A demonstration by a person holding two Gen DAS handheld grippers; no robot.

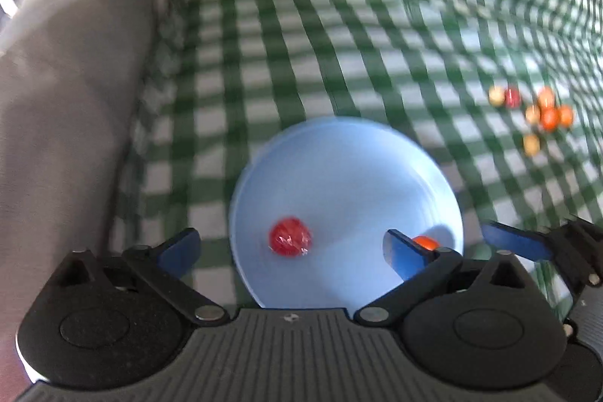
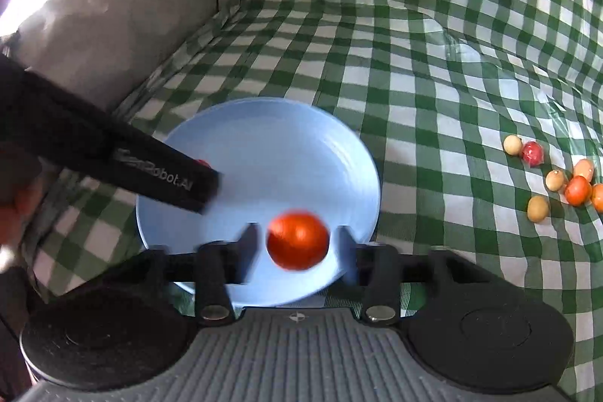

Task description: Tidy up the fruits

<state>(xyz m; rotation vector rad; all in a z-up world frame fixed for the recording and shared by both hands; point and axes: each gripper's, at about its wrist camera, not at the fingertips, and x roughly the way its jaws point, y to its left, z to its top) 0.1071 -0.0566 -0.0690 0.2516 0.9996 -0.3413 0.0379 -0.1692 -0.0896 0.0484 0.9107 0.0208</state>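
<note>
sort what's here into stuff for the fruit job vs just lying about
For the job:
- blue plate
- red fruit on it
- orange fruit between the right gripper's open fingers
- loose fruits on the cloth

Just lying about:
- checked cloth
- grey cushion

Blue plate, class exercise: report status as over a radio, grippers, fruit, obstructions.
Left gripper open, right gripper open. Red fruit and orange fruit on blue plate. Seven fruits loose on checked cloth. Nothing blocking.
</note>
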